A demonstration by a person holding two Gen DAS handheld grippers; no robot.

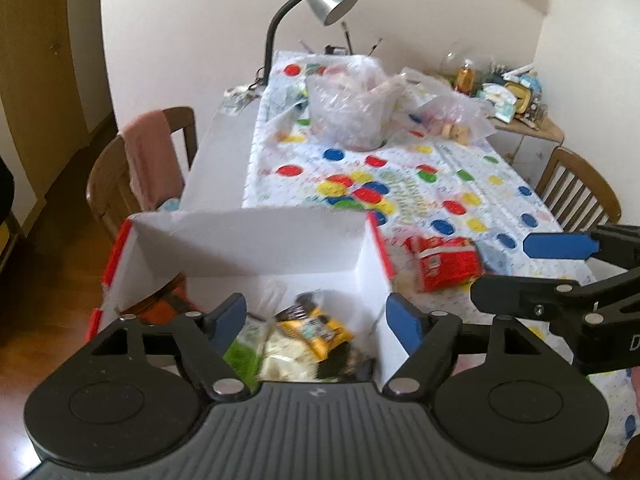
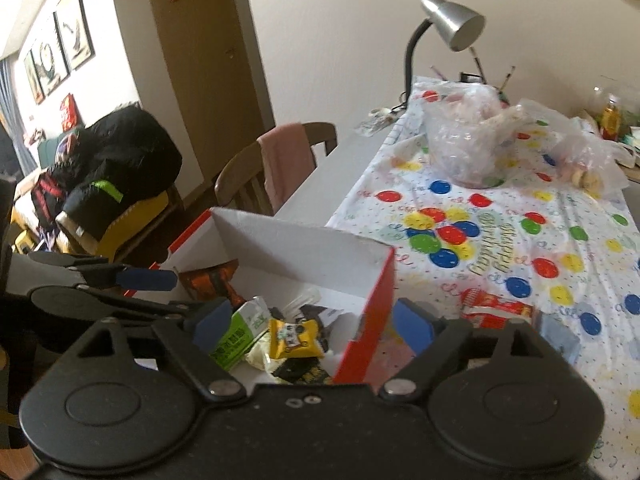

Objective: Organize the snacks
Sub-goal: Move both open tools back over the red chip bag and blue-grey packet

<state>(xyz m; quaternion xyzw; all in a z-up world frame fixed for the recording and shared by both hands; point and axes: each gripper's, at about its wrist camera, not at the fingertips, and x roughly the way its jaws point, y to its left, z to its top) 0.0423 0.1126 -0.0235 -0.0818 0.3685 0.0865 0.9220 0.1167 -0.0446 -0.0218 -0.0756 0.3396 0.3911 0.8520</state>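
Two handheld grippers, each black with blue pads on its two fingers. The left gripper (image 1: 316,322) points forward and downward, its jaws standing wide apart with nothing pressed between the pads. Its left pad (image 1: 229,320) and right pad (image 1: 405,322) angle outward from each other. The right gripper (image 2: 314,326) points forward and downward too, jaws likewise spread wide and gripping nothing. In the left wrist view, the right gripper enters from the right edge, one blue pad reaching leftward. In the right wrist view, the left gripper enters from the left edge, one blue pad reaching rightward. The two grippers sit side by side, close together, not touching.
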